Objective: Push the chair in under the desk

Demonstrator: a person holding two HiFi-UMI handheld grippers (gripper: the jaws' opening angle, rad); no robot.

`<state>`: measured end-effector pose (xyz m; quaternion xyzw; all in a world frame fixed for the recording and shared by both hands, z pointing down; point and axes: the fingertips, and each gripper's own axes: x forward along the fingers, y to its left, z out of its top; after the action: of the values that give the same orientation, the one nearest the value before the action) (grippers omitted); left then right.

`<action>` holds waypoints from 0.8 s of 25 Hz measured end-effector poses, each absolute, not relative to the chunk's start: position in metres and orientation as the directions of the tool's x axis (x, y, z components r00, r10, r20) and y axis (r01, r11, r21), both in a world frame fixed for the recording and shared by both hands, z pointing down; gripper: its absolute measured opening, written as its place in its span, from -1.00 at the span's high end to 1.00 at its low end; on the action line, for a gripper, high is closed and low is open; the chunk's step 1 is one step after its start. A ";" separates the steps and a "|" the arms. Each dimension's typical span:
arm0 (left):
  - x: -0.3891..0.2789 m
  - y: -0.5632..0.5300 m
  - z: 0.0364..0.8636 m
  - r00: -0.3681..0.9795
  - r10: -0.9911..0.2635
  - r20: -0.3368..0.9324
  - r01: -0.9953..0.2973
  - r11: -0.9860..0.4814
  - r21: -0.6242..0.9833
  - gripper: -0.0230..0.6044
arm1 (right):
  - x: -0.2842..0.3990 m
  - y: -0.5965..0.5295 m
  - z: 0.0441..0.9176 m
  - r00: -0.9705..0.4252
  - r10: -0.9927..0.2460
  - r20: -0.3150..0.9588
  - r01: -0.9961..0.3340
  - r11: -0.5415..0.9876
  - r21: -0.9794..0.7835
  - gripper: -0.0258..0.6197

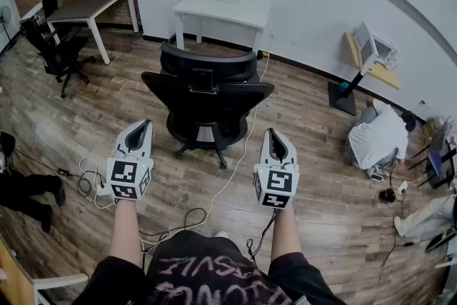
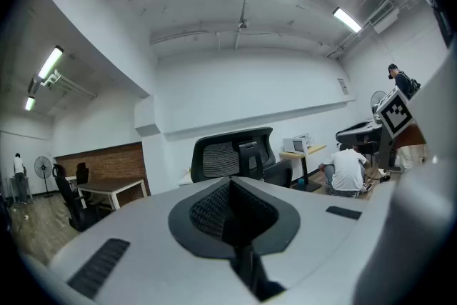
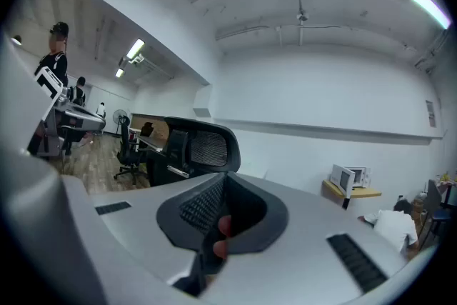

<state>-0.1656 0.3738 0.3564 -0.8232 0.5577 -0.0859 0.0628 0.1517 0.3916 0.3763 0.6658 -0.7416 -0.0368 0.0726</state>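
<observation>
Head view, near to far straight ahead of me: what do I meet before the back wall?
Left claw and right claw side by side, both shut → chair → desk.

You have a black office chair [image 1: 207, 100] standing upright on the wooden floor [image 1: 307, 146] straight ahead of you. It has a mesh back, a headrest on a bracket, two armrests and a star base on casters. Its back is turned toward you and its front faces the desk, so the seat is mostly hidden behind the backrest. The desk [image 1: 221, 9] is small and white, with a flat top on straight legs, and it stands against the white wall [image 1: 307, 3] beyond the chair, roughly in line with it. The chair sits well clear of the desk, with bare floor between them, and no part of it is under the top.
</observation>
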 end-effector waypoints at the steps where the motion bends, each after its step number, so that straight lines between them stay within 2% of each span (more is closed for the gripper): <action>1: -0.164 0.373 0.357 0.363 -0.929 0.073 -0.908 -0.371 -0.197 0.88 | 0.153 0.390 0.376 -0.104 -0.993 0.059 -0.982 0.112 0.151 0.84; 20: -0.132 0.379 0.371 0.328 -0.938 0.110 -0.908 -0.345 -0.236 0.88 | 0.187 0.386 0.390 -0.144 -0.989 0.046 -0.975 0.149 0.166 0.83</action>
<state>-0.1316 0.3794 0.3705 -0.8123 0.5683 -0.1135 0.0656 0.1870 0.3858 0.3899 0.6504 -0.7546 -0.0481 0.0717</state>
